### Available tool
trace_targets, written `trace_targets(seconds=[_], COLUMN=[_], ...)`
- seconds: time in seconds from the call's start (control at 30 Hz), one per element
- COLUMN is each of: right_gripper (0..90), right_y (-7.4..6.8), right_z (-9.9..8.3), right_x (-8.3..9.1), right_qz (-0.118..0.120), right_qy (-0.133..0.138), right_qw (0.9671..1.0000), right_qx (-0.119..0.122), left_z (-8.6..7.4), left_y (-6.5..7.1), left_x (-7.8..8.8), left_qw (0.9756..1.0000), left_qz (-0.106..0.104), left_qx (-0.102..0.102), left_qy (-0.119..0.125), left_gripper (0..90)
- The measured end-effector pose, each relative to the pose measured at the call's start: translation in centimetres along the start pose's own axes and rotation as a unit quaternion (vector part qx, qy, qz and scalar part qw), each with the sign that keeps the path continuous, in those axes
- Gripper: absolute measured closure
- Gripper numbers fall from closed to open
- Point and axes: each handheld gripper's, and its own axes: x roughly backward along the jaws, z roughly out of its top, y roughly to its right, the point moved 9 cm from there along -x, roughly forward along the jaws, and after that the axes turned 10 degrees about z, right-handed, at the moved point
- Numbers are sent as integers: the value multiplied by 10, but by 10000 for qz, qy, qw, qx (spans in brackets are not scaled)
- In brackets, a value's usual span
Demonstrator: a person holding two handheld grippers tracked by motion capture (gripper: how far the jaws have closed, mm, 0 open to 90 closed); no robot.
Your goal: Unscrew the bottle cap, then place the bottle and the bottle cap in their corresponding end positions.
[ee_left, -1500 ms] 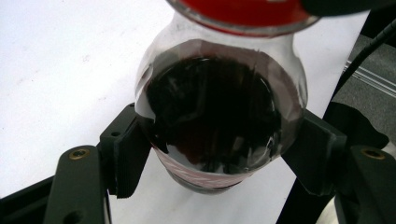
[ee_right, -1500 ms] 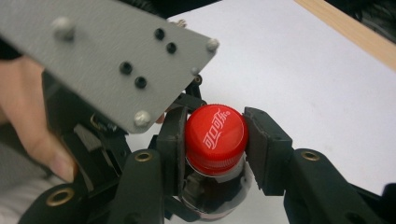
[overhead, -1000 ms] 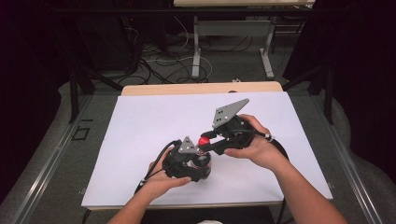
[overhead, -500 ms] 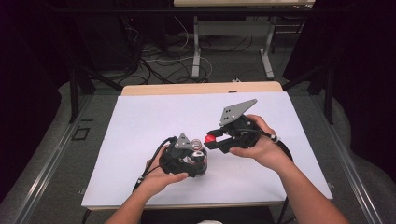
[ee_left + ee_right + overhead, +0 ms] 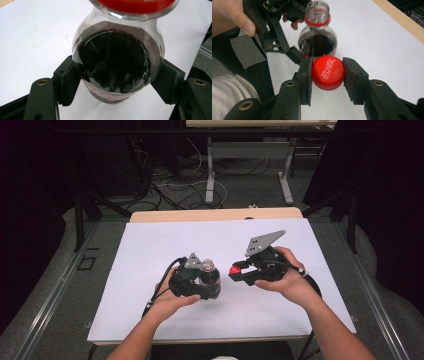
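Note:
A small cola bottle (image 5: 210, 276) with dark liquid and a red neck ring stands upright on the white table (image 5: 150, 245), its mouth uncapped. My left gripper (image 5: 204, 285) is shut on the bottle (image 5: 113, 67), one pad on each side of its body. My right gripper (image 5: 327, 75) is shut on the red cap (image 5: 328, 72), with white lettering on its top. In the high view the red cap (image 5: 234, 269) sits a short way right of the bottle, in my right gripper (image 5: 236, 271), apart from the neck. The bottle (image 5: 317, 37) stands just beyond the cap in the right gripper view.
The white sheet covers a wooden table whose bare strip (image 5: 215, 215) runs along the far edge. Table legs (image 5: 210, 175) and loose cables (image 5: 170, 185) lie on the dark floor beyond. A metal rail (image 5: 45, 300) runs along the left side.
My right gripper has moved to the right and slightly down with the cap, away from the bottle's neck. The left gripper and the bottle have stayed put.

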Motion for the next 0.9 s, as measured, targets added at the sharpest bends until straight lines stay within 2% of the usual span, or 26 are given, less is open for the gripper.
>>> trace_targets(seconds=[0.07,0.3,0.43,0.5,0.63,0.8,0.9], right_gripper=[612,612,612,612,612,612,613], right_y=[1,5,7,8,11,16,19], right_z=[-5,-21,-29,-32,-35,-39,-39], right_x=[1,-1,-3,-3,-3,-3,-6], right_qz=[-14,-20,-6,1,-51,-105,-167], right_qy=[12,-16,22,17,73,-26,34], right_qw=[10000,9998,9995,9992,9989,9989,9986], right_qx=[-44,-205,-305,-398,-450,-450,-496], left_z=[5,28,42,48,60,73,78], left_y=[-2,-11,-15,-16,-20,-30,-35], left_x=[-1,-6,-12,-17,-26,-38,-46], left_qw=[10000,10000,9998,9997,9998,9994,9990], left_qz=[20,74,-17,25,57,180,277], left_qx=[45,9,135,183,172,279,320], left_qy=[9,37,118,141,82,121,121], left_gripper=[307,308,308,308,308,308,308])
